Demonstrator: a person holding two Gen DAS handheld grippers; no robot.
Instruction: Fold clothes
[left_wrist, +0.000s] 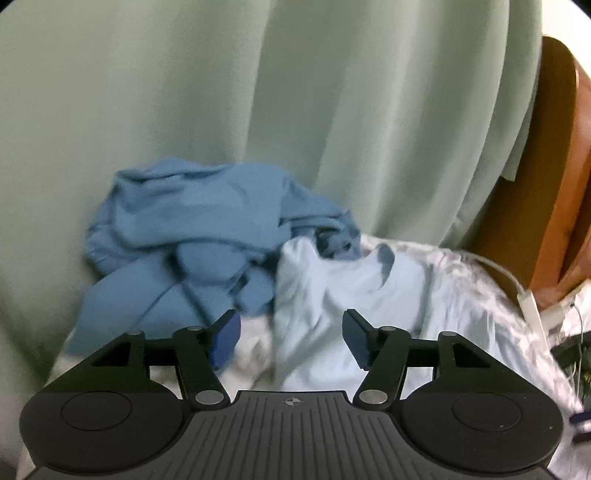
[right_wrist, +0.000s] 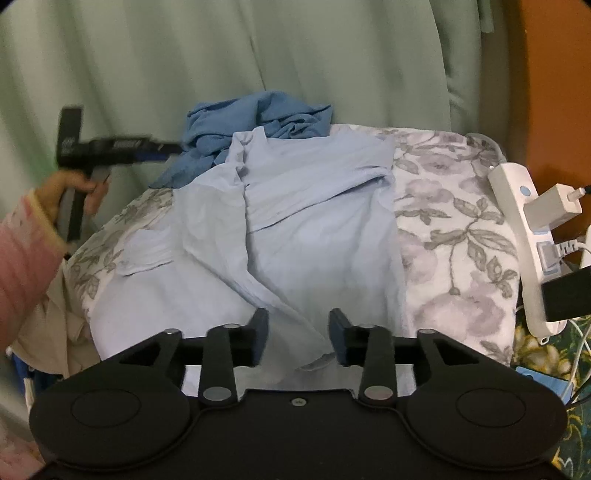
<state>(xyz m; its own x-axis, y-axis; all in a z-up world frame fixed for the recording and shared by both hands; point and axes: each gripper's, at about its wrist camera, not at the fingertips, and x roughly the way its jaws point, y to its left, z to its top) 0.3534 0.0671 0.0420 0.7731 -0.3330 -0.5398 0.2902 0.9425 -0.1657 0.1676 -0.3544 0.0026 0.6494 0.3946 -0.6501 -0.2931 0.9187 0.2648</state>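
Note:
A pale blue shirt (right_wrist: 314, 221) lies spread and partly folded on a floral cover (right_wrist: 454, 229), collar at the far end. Behind it sits a crumpled darker blue garment (right_wrist: 258, 114). My right gripper (right_wrist: 299, 338) is open over the shirt's near hem; the cloth lies loose between its fingers, not pinched. In the left wrist view my left gripper (left_wrist: 291, 339) is open above the shirt's (left_wrist: 332, 295) left edge, with the darker blue garment (left_wrist: 192, 229) heaped just beyond. From the right wrist view, the left gripper (right_wrist: 166, 153) shows blurred at the far left, held by a hand.
A green curtain (left_wrist: 332, 110) hangs close behind the surface. A white power strip (right_wrist: 517, 229) with plugs and cables lies along the right edge. Wooden furniture (left_wrist: 561, 184) stands at the far right. A pink sleeve (right_wrist: 22, 266) enters from the left.

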